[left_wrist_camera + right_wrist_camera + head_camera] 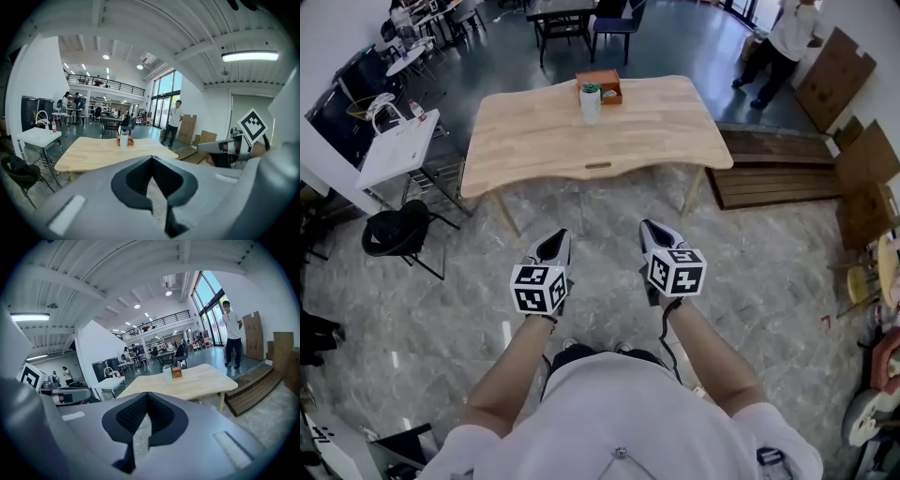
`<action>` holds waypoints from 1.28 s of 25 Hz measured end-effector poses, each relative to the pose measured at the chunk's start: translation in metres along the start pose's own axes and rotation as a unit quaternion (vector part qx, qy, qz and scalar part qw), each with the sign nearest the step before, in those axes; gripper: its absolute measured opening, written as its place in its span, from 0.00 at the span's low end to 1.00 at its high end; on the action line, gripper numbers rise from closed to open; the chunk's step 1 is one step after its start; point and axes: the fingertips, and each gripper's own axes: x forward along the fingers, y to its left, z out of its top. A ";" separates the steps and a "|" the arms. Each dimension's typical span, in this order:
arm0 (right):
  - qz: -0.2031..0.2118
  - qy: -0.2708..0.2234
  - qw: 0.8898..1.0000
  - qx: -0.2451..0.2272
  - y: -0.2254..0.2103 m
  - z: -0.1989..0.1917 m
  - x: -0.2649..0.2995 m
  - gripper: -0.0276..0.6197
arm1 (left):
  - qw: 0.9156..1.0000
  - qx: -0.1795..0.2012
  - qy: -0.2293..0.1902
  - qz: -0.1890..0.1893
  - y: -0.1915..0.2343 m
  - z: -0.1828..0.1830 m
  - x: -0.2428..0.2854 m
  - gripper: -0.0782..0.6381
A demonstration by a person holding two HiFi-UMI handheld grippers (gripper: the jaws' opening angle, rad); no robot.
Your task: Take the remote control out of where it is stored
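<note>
At the wooden table's far edge: a small brown open-topped box sits on the wooden table, with a white cup with a green lid touching or just beside its near-left corner.
Remote control: not distinguishable; something pale shows inside the box, too small to identify.
Left gripper: the left gripper hangs over the marble floor, short of the table's near edge and well apart from the box, tips pointing toward the table. Its own view shows the two jaws pressed together at the tips, with nothing between them.
Right gripper: the right gripper is level with the left one, equally short of the table's near edge, tips also toward the table. Its jaws meet at the tips too, and it carries nothing.
Arms: both bare forearms reach forward from the body, roughly parallel, with the marker cubes facing up.
Beside the table's left end: a white side table and a black chair.
</note>
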 end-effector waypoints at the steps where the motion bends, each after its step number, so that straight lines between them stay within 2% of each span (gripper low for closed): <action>1: 0.000 0.003 1.000 0.001 -0.006 -0.002 0.000 0.09 | 1.000 -0.001 0.002 0.002 -0.002 -0.002 0.000 0.11; 9: 0.009 0.018 1.000 0.011 -0.039 -0.010 0.012 0.09 | 1.000 -0.004 0.012 0.023 -0.006 -0.007 0.019 0.11; 14: 0.000 0.015 1.000 0.014 -0.064 -0.001 0.039 0.09 | 1.000 -0.004 0.012 0.011 -0.005 -0.002 0.055 0.11; 18: -0.004 0.013 1.000 0.012 -0.076 0.015 0.080 0.09 | 1.000 -0.005 0.008 0.003 0.017 0.011 0.093 0.11; 26: -0.026 0.001 1.000 -0.007 -0.105 0.097 0.191 0.09 | 1.000 0.002 -0.002 -0.022 0.085 0.084 0.214 0.11; 32: -0.038 -0.009 0.999 -0.002 -0.120 0.165 0.280 0.09 | 0.999 0.009 -0.005 -0.041 0.134 0.139 0.294 0.11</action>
